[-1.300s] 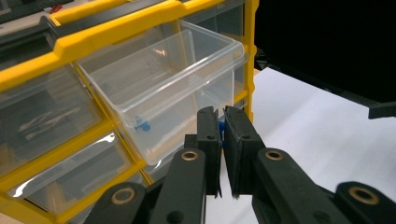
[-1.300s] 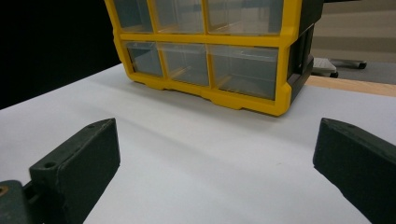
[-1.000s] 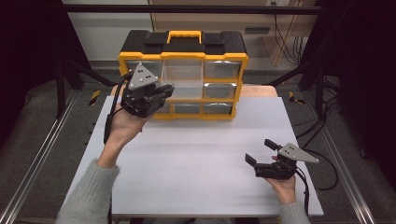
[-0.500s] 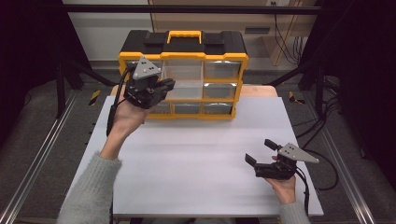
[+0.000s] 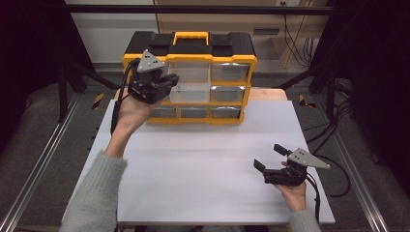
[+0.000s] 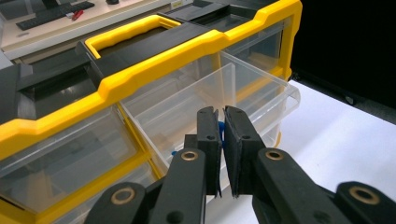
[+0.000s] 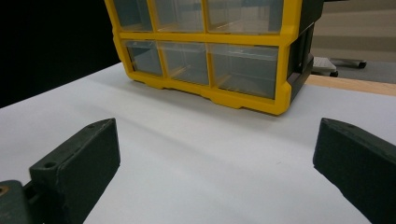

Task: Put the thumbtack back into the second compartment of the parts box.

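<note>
- An organizer (image 5: 227,63), yellow and black with clear drawers, stands at the table's (image 5: 203,193) far edge, near the middle.
- One middle drawer (image 6: 243,88) is pulled out partway, toward the near edge.
- The left gripper (image 5: 167,82) is raised in front of the organizer's left half; its jaws are almost closed, a thin gap between them, just before the open drawer's front wall. A bit of blue (image 6: 220,128) shows past the jaw tips; what it is I cannot tell.
- The right gripper (image 5: 270,157) sits near the table's near right corner, jaws wide apart with nothing between them, pointing toward the organizer.

Drawer cabinet (image 5: 191,77) at table's (image 5: 203,169) back
</note>
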`<state>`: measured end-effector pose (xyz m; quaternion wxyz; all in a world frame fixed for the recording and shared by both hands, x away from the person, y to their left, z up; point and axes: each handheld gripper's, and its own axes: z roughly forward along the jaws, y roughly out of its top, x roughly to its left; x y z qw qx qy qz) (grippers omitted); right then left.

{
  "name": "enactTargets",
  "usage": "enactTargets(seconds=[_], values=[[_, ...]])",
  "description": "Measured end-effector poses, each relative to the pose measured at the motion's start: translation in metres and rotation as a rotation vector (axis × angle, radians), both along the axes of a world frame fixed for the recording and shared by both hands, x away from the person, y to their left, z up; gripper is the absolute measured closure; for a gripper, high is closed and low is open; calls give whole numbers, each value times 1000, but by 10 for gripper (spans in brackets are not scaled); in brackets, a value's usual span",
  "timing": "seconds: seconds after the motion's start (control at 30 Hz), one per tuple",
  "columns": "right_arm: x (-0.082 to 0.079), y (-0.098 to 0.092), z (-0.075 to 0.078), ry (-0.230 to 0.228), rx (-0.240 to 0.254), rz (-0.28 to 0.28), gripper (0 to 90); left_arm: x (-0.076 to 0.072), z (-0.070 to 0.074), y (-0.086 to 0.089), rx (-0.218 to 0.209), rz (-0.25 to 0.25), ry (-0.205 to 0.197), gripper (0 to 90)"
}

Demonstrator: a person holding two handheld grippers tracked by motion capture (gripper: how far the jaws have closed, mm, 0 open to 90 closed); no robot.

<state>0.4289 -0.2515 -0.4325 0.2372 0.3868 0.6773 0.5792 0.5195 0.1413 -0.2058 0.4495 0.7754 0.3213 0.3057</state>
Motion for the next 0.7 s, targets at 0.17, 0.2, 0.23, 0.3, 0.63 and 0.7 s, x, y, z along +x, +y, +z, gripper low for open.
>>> enactTargets(seconds=[0.17,0.2,0.23,0.3,0.63,0.7], values=[[0,0,0,-1,3,0,12,5,2,-3,14,2,-3,839],[0,0,0,-1,3,2,12,6,2,-3,14,5,0,839],[0,0,0,2,3,0,12,8,3,-4,10,8,-2,839],[-1,0,1,8,19,2,12,11,4,-4,12,9,-1,839],[0,-1,0,-4,8,9,12,26,2,-9,20,14,8,838],[-1,0,1,3,12,1,12,29,1,-10,28,18,11,838]])
